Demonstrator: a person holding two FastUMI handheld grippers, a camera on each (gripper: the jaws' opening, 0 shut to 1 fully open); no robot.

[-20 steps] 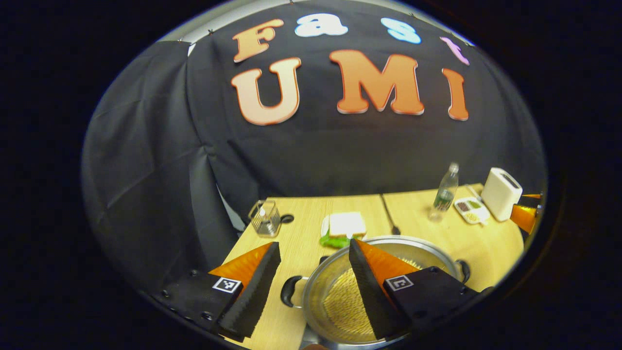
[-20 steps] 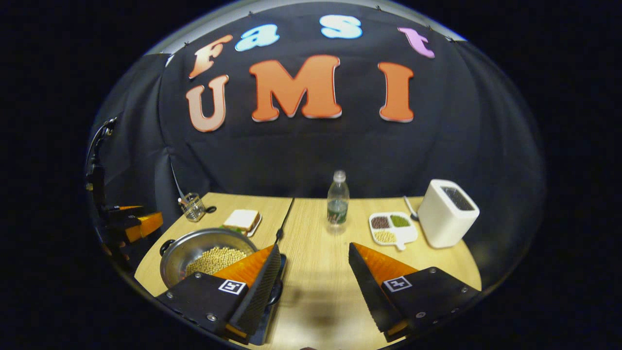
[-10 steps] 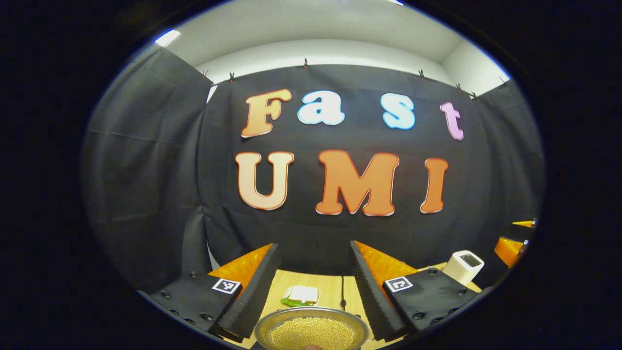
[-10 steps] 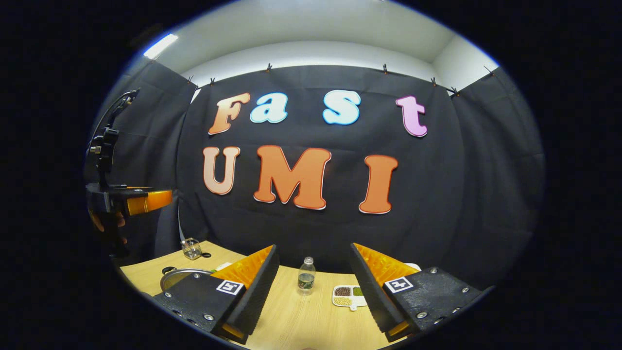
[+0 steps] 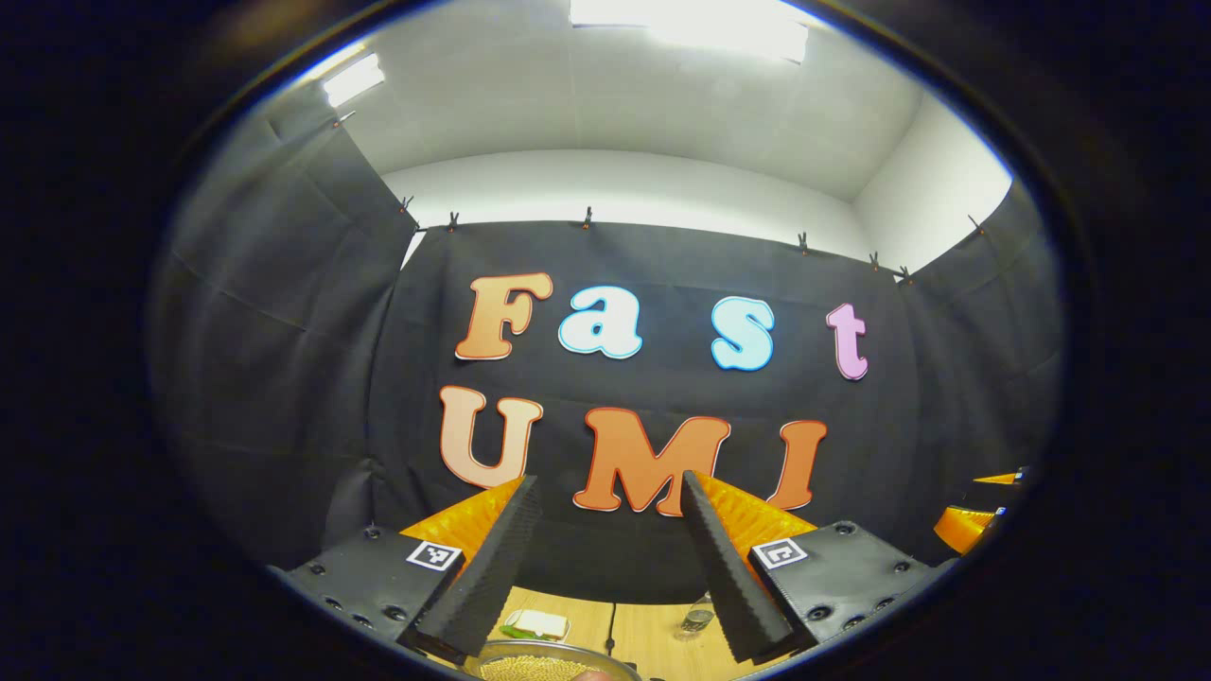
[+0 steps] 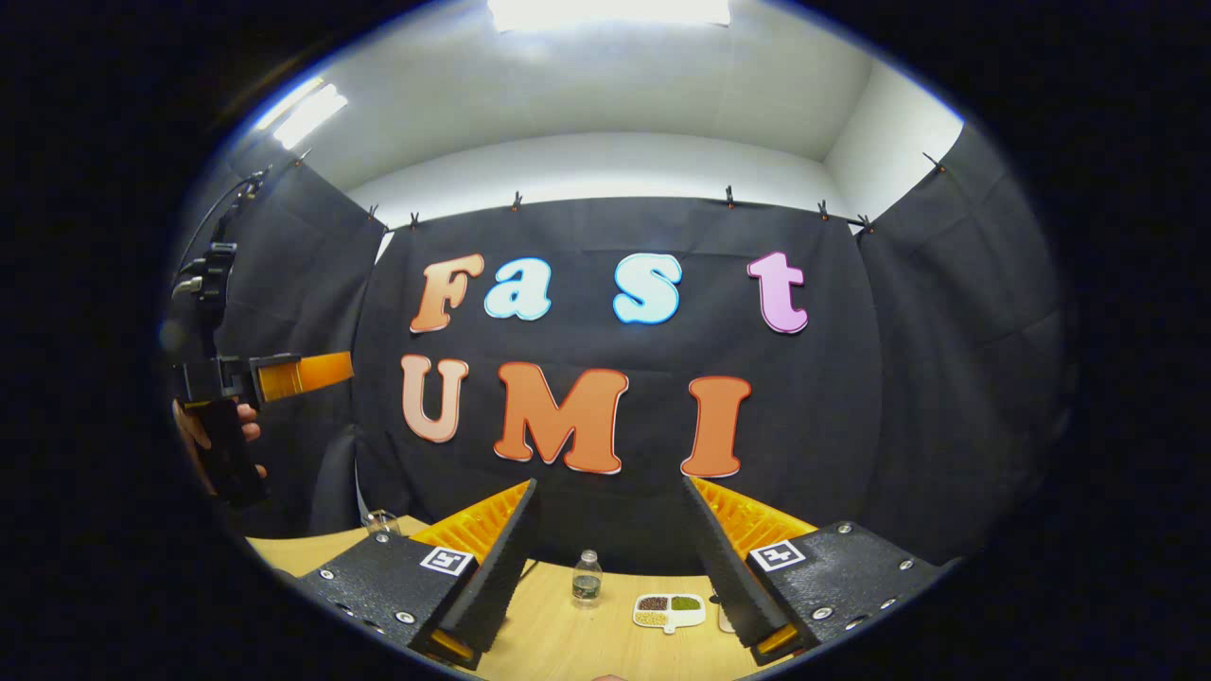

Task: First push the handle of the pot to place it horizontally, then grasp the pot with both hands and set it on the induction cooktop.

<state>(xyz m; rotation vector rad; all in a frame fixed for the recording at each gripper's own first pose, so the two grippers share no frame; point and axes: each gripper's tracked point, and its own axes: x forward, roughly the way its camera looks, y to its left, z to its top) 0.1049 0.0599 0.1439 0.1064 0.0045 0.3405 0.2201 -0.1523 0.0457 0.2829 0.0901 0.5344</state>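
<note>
in the left gripper view the left gripper [image 5: 610, 558] is raised and tilted up toward the booth's black cloth wall, its fingers [image 5: 482, 577] spread wide apart with nothing between them. at the very bottom edge of this view, just below and between the fingers, shows the rim of the metal pot [image 5: 549, 662], with pale beans inside; it rests on the wooden desk [image 5: 643, 634], untouched by either gripper. behind the pot lies a sandwich [image 5: 537, 623] on a plate with something green beside it, and a plastic bottle [image 5: 698, 617] stands further right. in the right gripper view the right gripper [image 6: 610, 558] is likewise lifted above the desk, its fingers open and empty. past them stand the plastic bottle and, just to its right, a white divided dish [image 6: 670, 611] of dark, green and pale grains. a glass cup [image 6: 381, 521] sits at the desk's far left. at the left of this view, a hand [image 6: 213, 435] holds the left gripper level, well above the desk.
</note>
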